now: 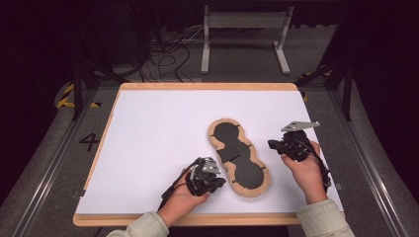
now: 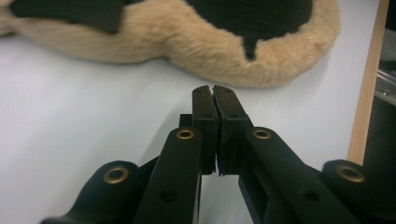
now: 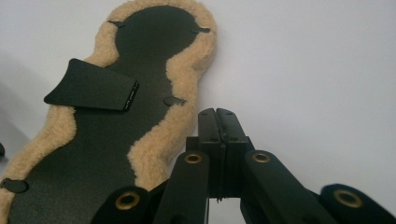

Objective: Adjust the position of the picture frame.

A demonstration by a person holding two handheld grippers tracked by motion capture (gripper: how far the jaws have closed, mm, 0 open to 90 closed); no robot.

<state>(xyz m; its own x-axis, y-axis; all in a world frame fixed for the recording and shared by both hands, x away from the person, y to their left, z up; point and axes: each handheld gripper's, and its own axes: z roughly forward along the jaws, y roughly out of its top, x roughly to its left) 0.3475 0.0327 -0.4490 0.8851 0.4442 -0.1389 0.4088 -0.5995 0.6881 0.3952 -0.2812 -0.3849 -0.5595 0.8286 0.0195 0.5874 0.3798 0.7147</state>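
Fleece-edged and black in the middle, the long pad [image 1: 239, 158] lies flat on the white counter [image 1: 158, 143], right of centre, running slantwise from the middle toward the near edge. A small black flap [image 3: 93, 86] rests loose across its narrow waist. My left claw [image 2: 214, 88] is clenched on nothing, its tips just short of the pad's furry rim, low over the counter. My right claw [image 3: 215, 112] is clenched and empty too, beside the pad's other long edge. A pale wooden border [image 1: 207, 86] frames the counter. Beyond it lie dark floor, tangled cables [image 1: 163, 57] and a grey metal stand [image 1: 244, 34]. Wide bare white lies left of the pad.
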